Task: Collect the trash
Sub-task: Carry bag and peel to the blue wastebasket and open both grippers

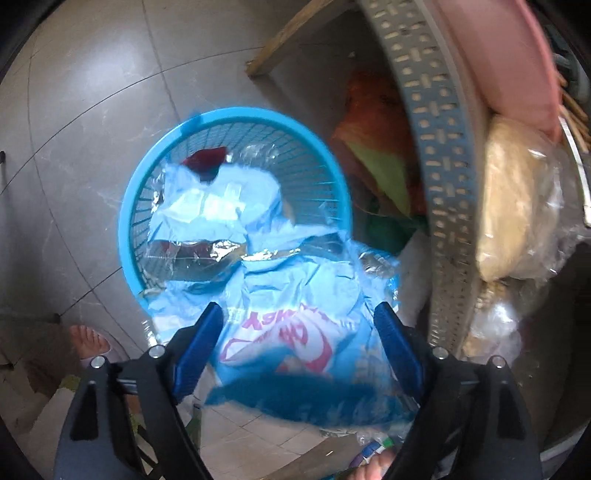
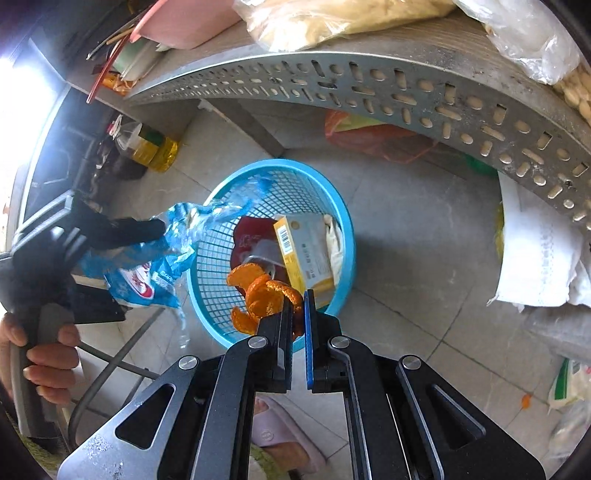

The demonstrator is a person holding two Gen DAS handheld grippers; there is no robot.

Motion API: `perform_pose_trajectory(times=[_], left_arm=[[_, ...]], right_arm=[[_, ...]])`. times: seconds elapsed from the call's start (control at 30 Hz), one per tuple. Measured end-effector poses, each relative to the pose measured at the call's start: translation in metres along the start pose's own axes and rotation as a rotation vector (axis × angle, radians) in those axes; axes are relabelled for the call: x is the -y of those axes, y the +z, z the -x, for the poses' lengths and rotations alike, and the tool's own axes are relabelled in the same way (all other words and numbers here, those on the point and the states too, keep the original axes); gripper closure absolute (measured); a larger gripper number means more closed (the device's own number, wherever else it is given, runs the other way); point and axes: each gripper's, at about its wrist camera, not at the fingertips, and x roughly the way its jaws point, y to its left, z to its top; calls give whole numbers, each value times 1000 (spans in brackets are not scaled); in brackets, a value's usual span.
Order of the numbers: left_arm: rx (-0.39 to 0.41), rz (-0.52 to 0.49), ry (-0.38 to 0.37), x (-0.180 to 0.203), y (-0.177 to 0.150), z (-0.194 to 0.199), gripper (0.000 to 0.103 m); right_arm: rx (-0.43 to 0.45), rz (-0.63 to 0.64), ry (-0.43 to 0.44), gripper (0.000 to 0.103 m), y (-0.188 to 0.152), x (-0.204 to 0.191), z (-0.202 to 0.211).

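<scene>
basket (image 2: 207,295): blue plastic mesh | wrapper (image 1: 295,295): glossy crinkled film | shelf edge (image 2: 369,88): matt perforated metal | floor (image 2: 424,258): smooth tile

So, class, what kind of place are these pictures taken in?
Probably a home kitchen or storeroom: a tiled floor, a cooking oil bottle under a metal shelf holding food bags, and a blue waste basket.
</scene>
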Motion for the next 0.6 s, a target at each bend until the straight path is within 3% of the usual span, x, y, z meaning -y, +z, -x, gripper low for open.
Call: perform_pose_trajectory(times=[0.2, 0.43, 0.6], left_arm=[[28, -4, -64, 6, -6, 17, 12], [75, 5, -147, 10, -12, 37, 11], [154, -60, -195, 19, -28, 77, 11]], right_arm=[[22, 6, 5, 99, 3, -6, 3], [29, 12, 3, 99, 0, -8, 12], [30, 28, 29, 99, 2, -17, 15]])
